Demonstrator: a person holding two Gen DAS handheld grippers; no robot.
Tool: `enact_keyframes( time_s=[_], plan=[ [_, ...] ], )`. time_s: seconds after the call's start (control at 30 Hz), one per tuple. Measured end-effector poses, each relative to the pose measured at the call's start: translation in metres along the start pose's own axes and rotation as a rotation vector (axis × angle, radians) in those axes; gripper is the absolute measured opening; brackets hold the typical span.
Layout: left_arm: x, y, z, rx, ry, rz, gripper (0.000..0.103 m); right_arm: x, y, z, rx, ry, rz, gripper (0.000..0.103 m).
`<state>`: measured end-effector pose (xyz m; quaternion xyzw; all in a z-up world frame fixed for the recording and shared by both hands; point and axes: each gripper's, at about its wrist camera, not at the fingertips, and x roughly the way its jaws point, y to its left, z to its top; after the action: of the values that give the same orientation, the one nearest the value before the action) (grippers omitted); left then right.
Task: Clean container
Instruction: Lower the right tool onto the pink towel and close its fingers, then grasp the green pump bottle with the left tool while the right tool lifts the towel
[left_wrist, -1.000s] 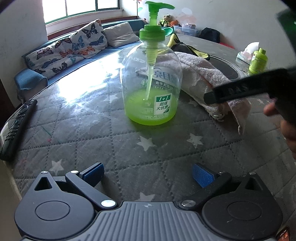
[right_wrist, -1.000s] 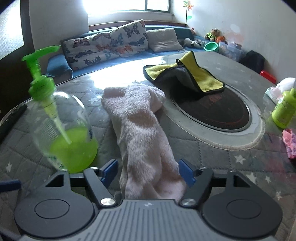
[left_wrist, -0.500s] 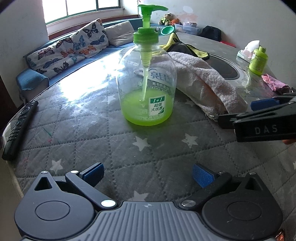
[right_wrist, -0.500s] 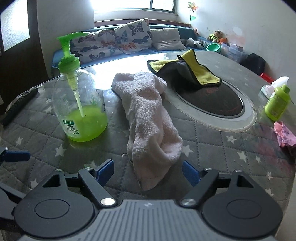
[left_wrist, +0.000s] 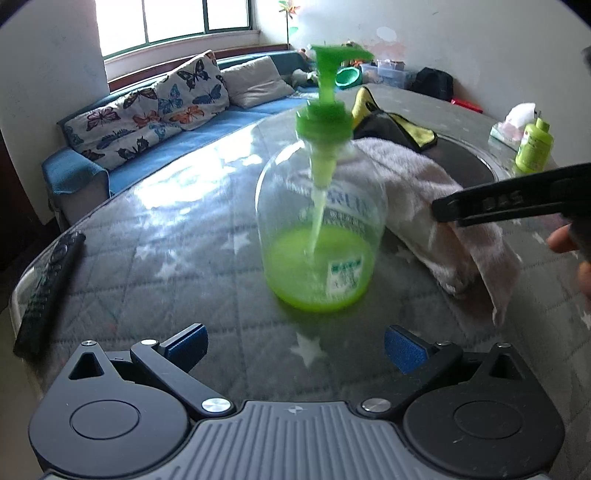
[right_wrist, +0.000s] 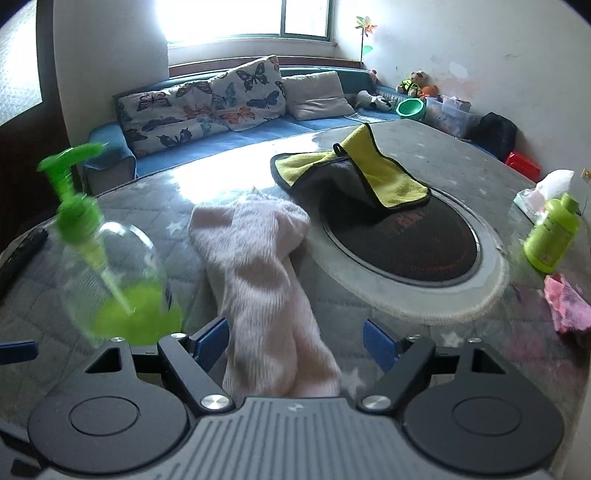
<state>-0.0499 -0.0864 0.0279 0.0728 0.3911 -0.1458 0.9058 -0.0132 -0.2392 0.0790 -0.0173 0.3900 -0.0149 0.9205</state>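
The left gripper (left_wrist: 293, 345) is held low over the quilted table cover (left_wrist: 177, 266), its blue-padded fingers spread wide and empty. Straight ahead of it, a little beyond the fingertips, stands the clear pump soap bottle (left_wrist: 320, 236), upright, its bottom third filled with bright green liquid under a green pump head. The right gripper (right_wrist: 295, 341) is also spread wide, its fingers on either side of the near end of a pale pink towel (right_wrist: 258, 280) without closing on it; the soap bottle is just off its left finger. A fingertip (left_wrist: 561, 242) of the person's right hand shows behind that gripper. Farther off to the right stands a small green bottle (right_wrist: 550, 238), capped.
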Motion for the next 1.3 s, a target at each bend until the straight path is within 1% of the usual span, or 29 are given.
enact_keyframes(
  time_s=[0.07, 0.13, 0.17, 0.23, 0.27, 0.33, 0.37, 0.47, 0.6, 0.73, 0.8, 0.83, 0.9, 0.93, 1.03, 1.17, 1.2, 1.23, 1.3],
  plan=[
    [0.002, 0.001, 0.005, 0.003, -0.013, -0.006, 0.103, 0.007, -0.002, 0.008, 0.007, -0.004, 0.000, 0.080],
    [0.004, 0.003, 0.010, 0.012, -0.030, -0.020, 0.103, 0.021, 0.000, 0.011, 0.002, 0.024, 0.013, 0.076],
    [0.004, 0.003, 0.012, 0.016, -0.040, -0.034, 0.103, 0.027, 0.001, 0.011, 0.000, 0.036, 0.019, 0.072],
    [0.006, 0.003, 0.016, 0.026, -0.057, -0.061, 0.103, 0.036, 0.001, 0.009, 0.014, 0.056, 0.022, 0.066],
    [0.007, 0.003, 0.018, 0.031, -0.064, -0.075, 0.103, 0.038, 0.000, 0.008, 0.028, 0.061, 0.030, 0.059],
    [0.009, 0.003, 0.022, 0.042, -0.080, -0.096, 0.103, 0.037, -0.004, 0.006, 0.046, 0.060, 0.044, 0.053],
    [0.010, 0.002, 0.024, 0.048, -0.089, -0.103, 0.103, 0.036, -0.006, 0.005, 0.055, 0.057, 0.050, 0.047],
    [0.012, 0.000, 0.028, 0.070, -0.118, -0.116, 0.103, 0.031, -0.010, 0.001, 0.064, 0.054, 0.046, 0.036],
    [0.015, -0.002, 0.033, 0.094, -0.150, -0.129, 0.102, 0.030, -0.012, 0.001, 0.061, 0.052, 0.043, 0.035],
    [0.019, -0.003, 0.035, 0.109, -0.168, -0.139, 0.094, 0.029, -0.014, 0.000, 0.058, 0.051, 0.041, 0.036],
    [0.021, -0.004, 0.036, 0.120, -0.176, -0.127, 0.088, 0.028, -0.015, 0.000, 0.057, 0.050, 0.040, 0.042],
    [0.023, -0.004, 0.036, 0.126, -0.179, -0.129, 0.087, 0.028, -0.016, -0.001, 0.057, 0.049, 0.039, 0.043],
    [0.025, -0.002, 0.036, 0.134, -0.183, -0.139, 0.087, 0.027, -0.017, -0.001, 0.055, 0.048, 0.038, 0.054],
    [0.025, -0.002, 0.036, 0.142, -0.187, -0.144, 0.086, 0.027, -0.017, -0.001, 0.055, 0.048, 0.037, 0.055],
    [0.024, -0.003, 0.034, 0.172, -0.197, -0.167, 0.086, 0.026, -0.019, -0.002, 0.053, 0.047, 0.036, 0.055],
    [0.023, -0.007, 0.029, 0.222, -0.217, -0.242, 0.086, 0.024, -0.021, -0.003, 0.050, 0.045, 0.033, 0.054],
    [0.023, -0.007, 0.028, 0.222, -0.220, -0.246, 0.086, 0.024, -0.021, -0.003, 0.049, 0.045, 0.033, 0.053],
    [0.023, -0.007, 0.027, 0.222, -0.223, -0.249, 0.087, 0.023, -0.022, -0.003, 0.049, 0.044, 0.032, 0.052],
    [0.023, -0.006, 0.026, 0.222, -0.230, -0.255, 0.087, 0.027, -0.025, -0.006, 0.080, 0.050, 0.054, 0.045]
  ],
)
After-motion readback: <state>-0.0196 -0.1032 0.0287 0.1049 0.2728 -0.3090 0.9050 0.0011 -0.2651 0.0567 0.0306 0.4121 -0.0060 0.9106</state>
